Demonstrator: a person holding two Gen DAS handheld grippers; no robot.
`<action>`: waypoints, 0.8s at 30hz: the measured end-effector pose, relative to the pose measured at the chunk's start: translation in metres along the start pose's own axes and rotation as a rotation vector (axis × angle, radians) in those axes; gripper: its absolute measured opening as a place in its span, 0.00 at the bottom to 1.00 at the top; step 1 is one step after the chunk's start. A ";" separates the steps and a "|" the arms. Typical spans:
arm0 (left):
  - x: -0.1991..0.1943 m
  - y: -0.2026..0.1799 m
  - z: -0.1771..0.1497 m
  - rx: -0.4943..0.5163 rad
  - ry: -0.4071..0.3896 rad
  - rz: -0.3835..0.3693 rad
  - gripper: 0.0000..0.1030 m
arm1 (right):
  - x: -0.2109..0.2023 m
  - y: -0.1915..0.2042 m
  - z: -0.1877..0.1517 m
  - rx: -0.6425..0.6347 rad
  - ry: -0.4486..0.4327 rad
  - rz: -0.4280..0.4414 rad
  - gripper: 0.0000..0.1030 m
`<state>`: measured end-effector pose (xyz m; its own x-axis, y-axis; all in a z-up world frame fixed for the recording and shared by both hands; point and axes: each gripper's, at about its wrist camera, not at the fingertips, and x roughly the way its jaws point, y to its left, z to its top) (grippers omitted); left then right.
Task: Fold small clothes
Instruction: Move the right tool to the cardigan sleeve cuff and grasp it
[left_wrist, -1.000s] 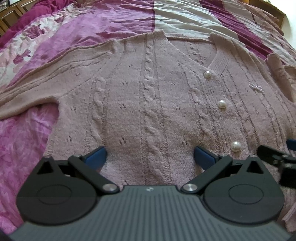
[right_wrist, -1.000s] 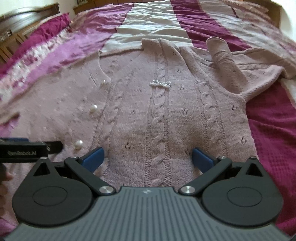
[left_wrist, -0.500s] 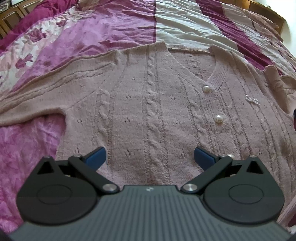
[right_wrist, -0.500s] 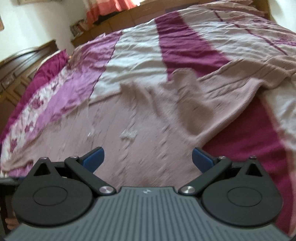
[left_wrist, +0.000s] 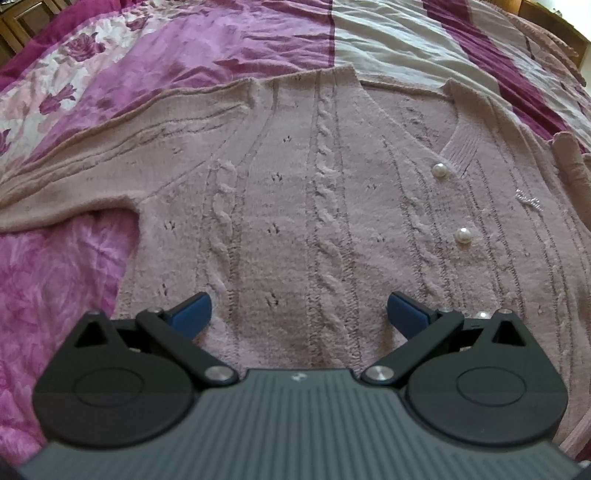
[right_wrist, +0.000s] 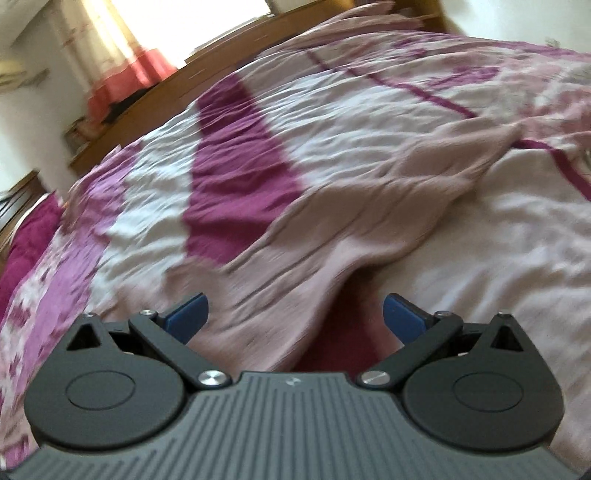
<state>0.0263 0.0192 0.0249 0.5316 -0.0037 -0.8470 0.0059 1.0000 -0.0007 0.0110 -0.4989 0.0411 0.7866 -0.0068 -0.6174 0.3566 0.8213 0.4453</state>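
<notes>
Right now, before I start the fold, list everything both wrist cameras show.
cardigan: one, dusty pink cable knit, flat on the bed, front up
sleeve: one, pink, stretched over the bedspread, blurred
pearl buttons: at least two, white, down the placket
bow trim: one, silvery, right of the buttons
bedspread: one, magenta, floral and pale panels, under all
bed frame: wooden, far edge
curtain: pale with red hem, by the window
left gripper: fingers blue, open, over the hem
right gripper: fingers blue, open, over the sleeve
</notes>
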 end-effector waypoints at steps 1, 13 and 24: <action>0.001 0.000 0.000 0.000 0.004 0.003 1.00 | 0.003 -0.008 0.005 0.016 -0.011 -0.008 1.00; 0.011 -0.004 -0.003 0.009 0.026 0.033 1.00 | 0.046 -0.067 0.044 0.182 -0.061 -0.043 1.00; 0.013 -0.007 -0.005 0.017 0.021 0.045 1.00 | 0.073 -0.091 0.066 0.298 -0.120 0.012 0.95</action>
<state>0.0288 0.0126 0.0115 0.5136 0.0420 -0.8570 -0.0038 0.9989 0.0467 0.0689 -0.6118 -0.0018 0.8391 -0.0797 -0.5381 0.4650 0.6186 0.6333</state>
